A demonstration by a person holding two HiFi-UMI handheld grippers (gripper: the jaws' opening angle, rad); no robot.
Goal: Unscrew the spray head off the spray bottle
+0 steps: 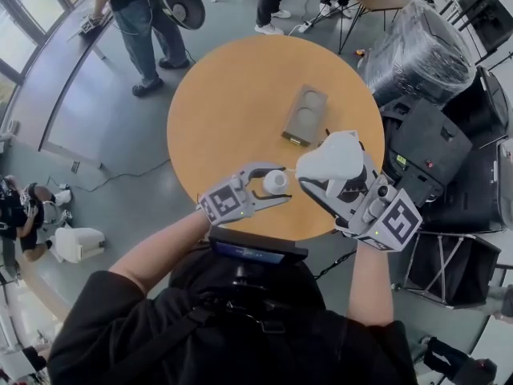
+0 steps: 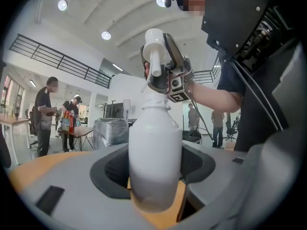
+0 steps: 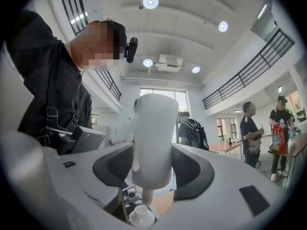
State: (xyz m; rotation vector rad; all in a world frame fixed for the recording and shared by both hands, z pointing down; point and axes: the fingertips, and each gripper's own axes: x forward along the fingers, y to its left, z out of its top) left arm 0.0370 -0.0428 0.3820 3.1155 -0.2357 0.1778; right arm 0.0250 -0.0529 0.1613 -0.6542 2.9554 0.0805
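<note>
Already free, the spray head (image 1: 330, 157), clamped in the right gripper (image 1: 321, 180), sits at 2 o'clock from the upright bottle (image 2: 154, 157) the left gripper (image 1: 273, 185) holds.

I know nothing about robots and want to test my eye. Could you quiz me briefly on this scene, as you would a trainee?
1. True or false: the spray head is screwed onto the bottle.
2. Which claw grips the bottle? A) left claw B) right claw
3. What shape is the top of the wooden table?

Key:
1. False. The spray head is off, held apart from the bottle's open neck.
2. A. The right claw holds the spray head.
3. Round.
</note>
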